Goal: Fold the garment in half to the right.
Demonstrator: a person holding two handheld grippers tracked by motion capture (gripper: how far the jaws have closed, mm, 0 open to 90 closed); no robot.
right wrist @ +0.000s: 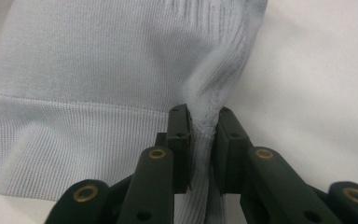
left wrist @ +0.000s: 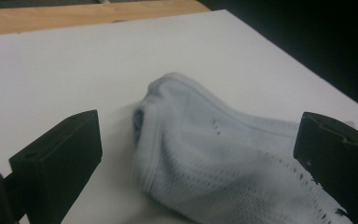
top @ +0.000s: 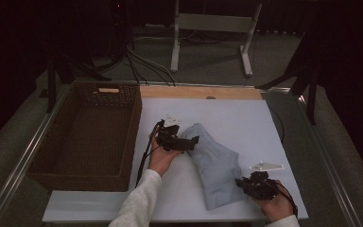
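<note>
Pinching the ribbed hem, the right gripper (right wrist: 200, 135) anchors the pale blue garment (top: 215, 163) at centre frame on the white table (top: 236, 118). The left gripper (top: 182, 142), jaws spread wide and empty, sits beside the far end, probably freeing it to regrip for folding.

Dim room, grey carpet floor (top: 208, 59), white stand (top: 212, 23) beyond.

High view is looking forward and down from above the person's side, taking in the whole white tabletop (top: 246, 118). Left gripper view is riding low, facing across the tabletop. Right gripper view is sitting very close. All three are sharing the pale blue sock (top: 215, 163).
</note>
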